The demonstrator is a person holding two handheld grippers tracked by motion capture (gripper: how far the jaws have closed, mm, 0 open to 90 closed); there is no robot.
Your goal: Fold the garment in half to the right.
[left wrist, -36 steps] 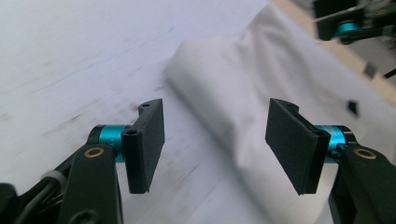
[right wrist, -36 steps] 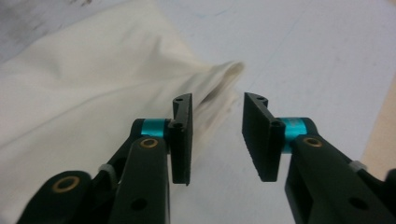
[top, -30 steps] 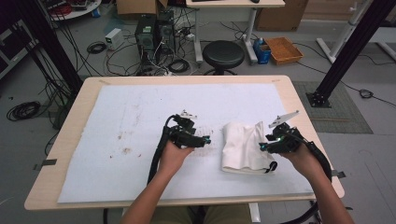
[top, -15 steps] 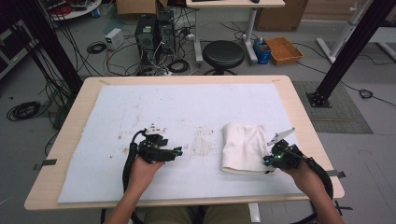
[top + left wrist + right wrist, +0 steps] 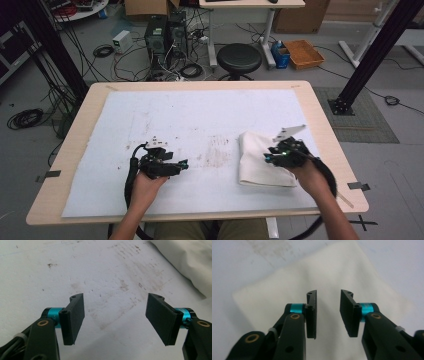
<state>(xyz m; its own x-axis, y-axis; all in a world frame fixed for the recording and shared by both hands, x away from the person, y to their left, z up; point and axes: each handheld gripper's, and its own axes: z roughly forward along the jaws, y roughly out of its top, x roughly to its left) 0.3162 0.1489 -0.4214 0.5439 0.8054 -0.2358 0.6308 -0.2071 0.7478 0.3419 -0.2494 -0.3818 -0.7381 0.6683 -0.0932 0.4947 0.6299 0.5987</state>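
The folded white cloth (image 5: 262,159) lies near the surface's (image 5: 200,85) right edge. Above it the right tongs (image 5: 268,157) have just been opening, nothing between them. The left tongs (image 5: 185,164) gape wide and empty over the stained sheet (image 5: 190,115) toward the near edge.

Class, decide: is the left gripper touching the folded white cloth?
Apart. The high view shows the left gripper separated from the folded white cloth by a stained stretch of white table cover; its jaws stand open with nothing between them.
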